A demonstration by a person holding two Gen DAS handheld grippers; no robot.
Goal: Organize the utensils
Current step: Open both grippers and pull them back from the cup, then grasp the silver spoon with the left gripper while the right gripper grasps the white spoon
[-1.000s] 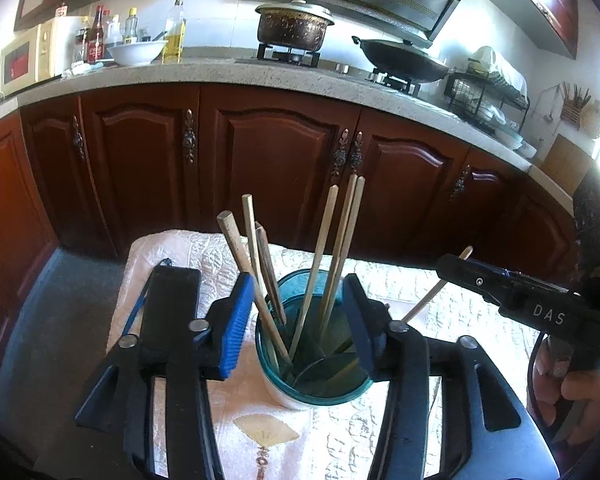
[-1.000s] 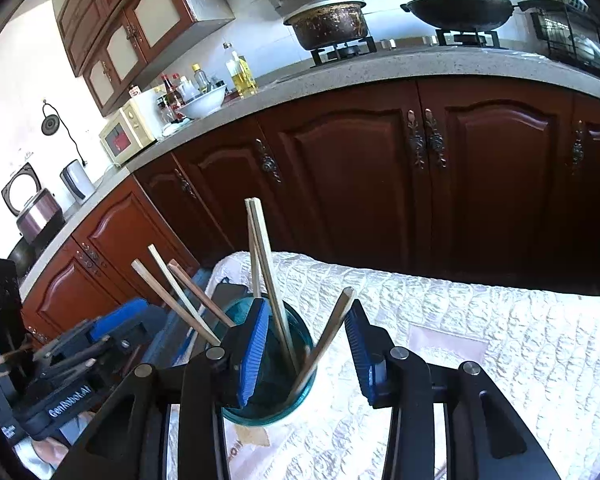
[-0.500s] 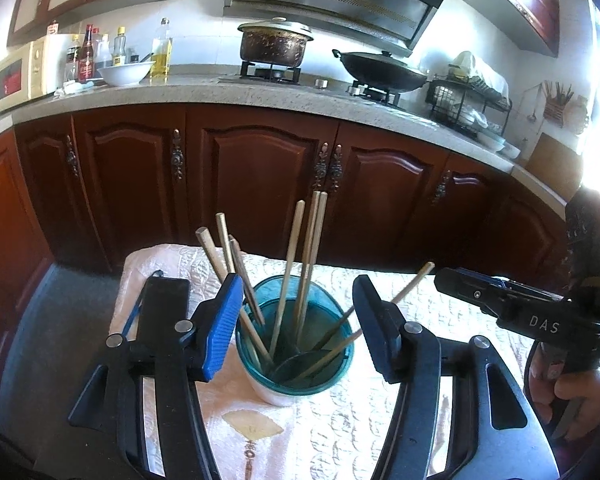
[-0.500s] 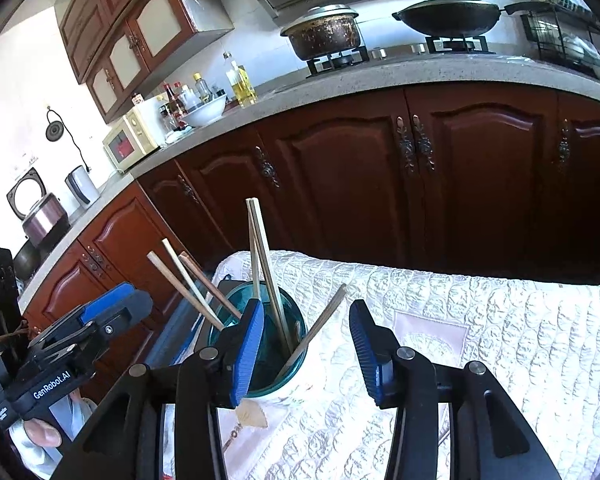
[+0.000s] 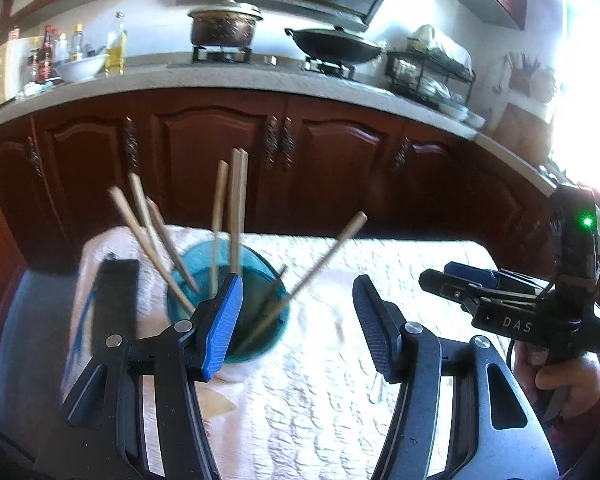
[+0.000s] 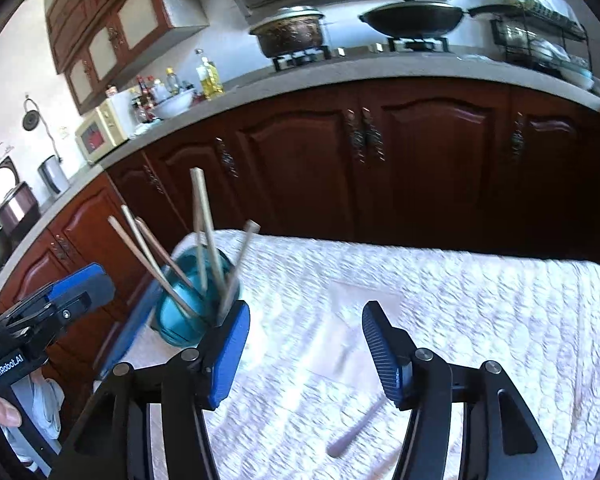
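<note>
A teal cup [image 5: 260,280] stands on the white quilted cloth [image 5: 380,272] and holds several wooden chopsticks [image 5: 236,208] that lean outward. It also shows in the right wrist view [image 6: 180,316]. My left gripper [image 5: 296,320] is open and empty, with the cup just behind its left finger. My right gripper [image 6: 304,340] is open and empty, to the right of the cup. A utensil [image 6: 356,428] lies blurred on the cloth between the right gripper's fingers. The right gripper also shows in the left wrist view [image 5: 460,280].
A dark flat tray [image 5: 114,304] lies on the cloth left of the cup. Dark wooden cabinets [image 5: 220,152] and a counter with a pot [image 5: 224,26] and a wok [image 5: 336,44] run behind the table. The left gripper shows in the right wrist view [image 6: 72,292].
Both grippers have pulled back and shifted right, away from the cup. The chopstick dropped by the right gripper now leans in the cup. Both views are blurred by motion.
</note>
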